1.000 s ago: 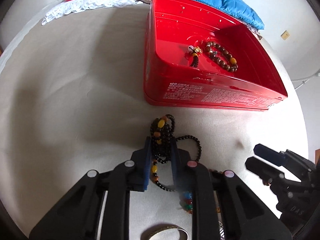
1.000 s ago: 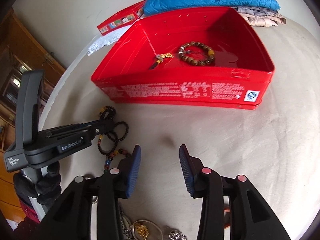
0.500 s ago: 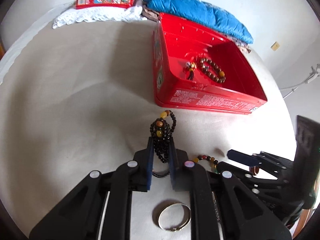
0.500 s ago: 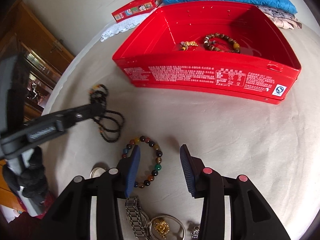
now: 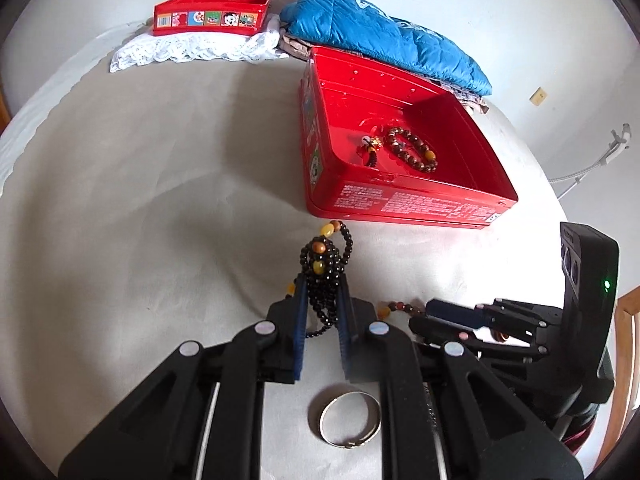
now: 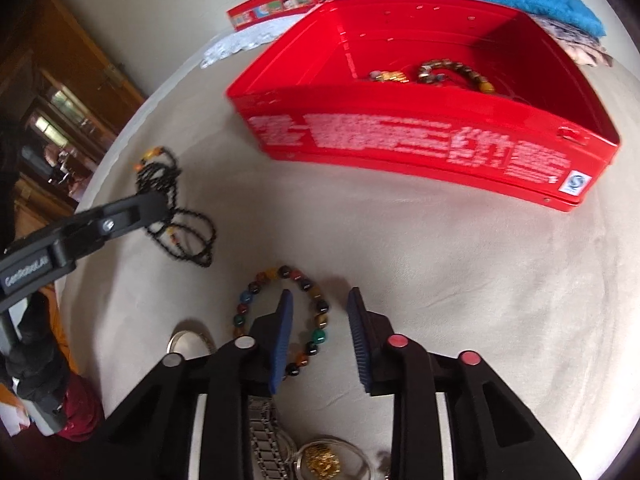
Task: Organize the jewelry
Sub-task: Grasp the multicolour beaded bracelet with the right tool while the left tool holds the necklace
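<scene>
While the left gripper (image 5: 322, 305) pinches a bunched black bead necklace (image 5: 325, 270) between its blue pads, part of the strand hangs or trails in loops toward the cream cloth of the table (image 5: 140, 208); whether those loops touch the cloth cannot be told. Seen from the right wrist, the same necklace (image 6: 176, 216) spreads in thin dark loops beside the left gripper's finger, with orange beads at its far end. The right gripper (image 6: 320, 320) has its jaws apart and grips nothing; its left pad stands over a multicoloured bead bracelet (image 6: 286, 320) that lies flat on the cloth, with one side of the ring showing between the pads. A plain silver bangle (image 5: 350, 420) lies on the cloth near the table's near edge, under the left gripper. By the right gripper's base lie a metal watch band (image 6: 264, 440) and a small gold piece in a clear round case (image 6: 322, 460). Further in, toward the far edge, an open red tin (image 5: 400, 204) sits on the cloth, well apart from both grippers. Inside it rest a brown bead bracelet (image 5: 412, 154) and, just beside it, a small dark charm with a gold and white bead (image 5: 370, 150). Behind the tin lie a blue padded garment (image 5: 384, 46), a smaller red lid with cartoon pictures (image 5: 210, 14) and a white lace cloth (image 5: 192, 50).
</scene>
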{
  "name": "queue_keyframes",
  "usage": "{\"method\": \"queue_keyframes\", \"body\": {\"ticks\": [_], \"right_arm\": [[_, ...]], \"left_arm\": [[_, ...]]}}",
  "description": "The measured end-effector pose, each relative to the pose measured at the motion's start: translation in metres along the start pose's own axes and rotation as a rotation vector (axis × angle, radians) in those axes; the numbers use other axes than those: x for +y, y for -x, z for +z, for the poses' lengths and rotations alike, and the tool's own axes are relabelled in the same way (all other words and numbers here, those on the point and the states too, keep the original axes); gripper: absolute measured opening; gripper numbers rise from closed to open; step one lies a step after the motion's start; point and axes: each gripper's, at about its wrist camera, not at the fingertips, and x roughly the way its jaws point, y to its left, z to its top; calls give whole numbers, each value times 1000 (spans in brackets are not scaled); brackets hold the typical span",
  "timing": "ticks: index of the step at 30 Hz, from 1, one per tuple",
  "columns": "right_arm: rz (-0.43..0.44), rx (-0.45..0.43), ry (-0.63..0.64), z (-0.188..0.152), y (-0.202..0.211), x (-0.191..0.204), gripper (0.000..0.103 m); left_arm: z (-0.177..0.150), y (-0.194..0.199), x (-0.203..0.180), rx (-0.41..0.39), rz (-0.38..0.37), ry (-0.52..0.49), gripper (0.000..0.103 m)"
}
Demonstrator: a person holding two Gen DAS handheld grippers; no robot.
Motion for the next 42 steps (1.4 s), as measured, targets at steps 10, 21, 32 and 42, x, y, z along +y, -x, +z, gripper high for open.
{"method": "queue_keyframes", "body": {"ticks": [10,21,32,42], "right_arm": [[24,-42,-4,2,11,-6,7],[56,-175,-39,0,60,-22,7],[23,-238,-53,-2,83,-28,7],[-4,-269,-49,2,103,-32,7]], "left_arm": [[0,-2,0,-5,12,-10,12],[-2,10,-5,-42,6,-27,12],[-2,17,-10,-61,5,-39,12],[3,34,-29,-78,6,-85,12]]}}
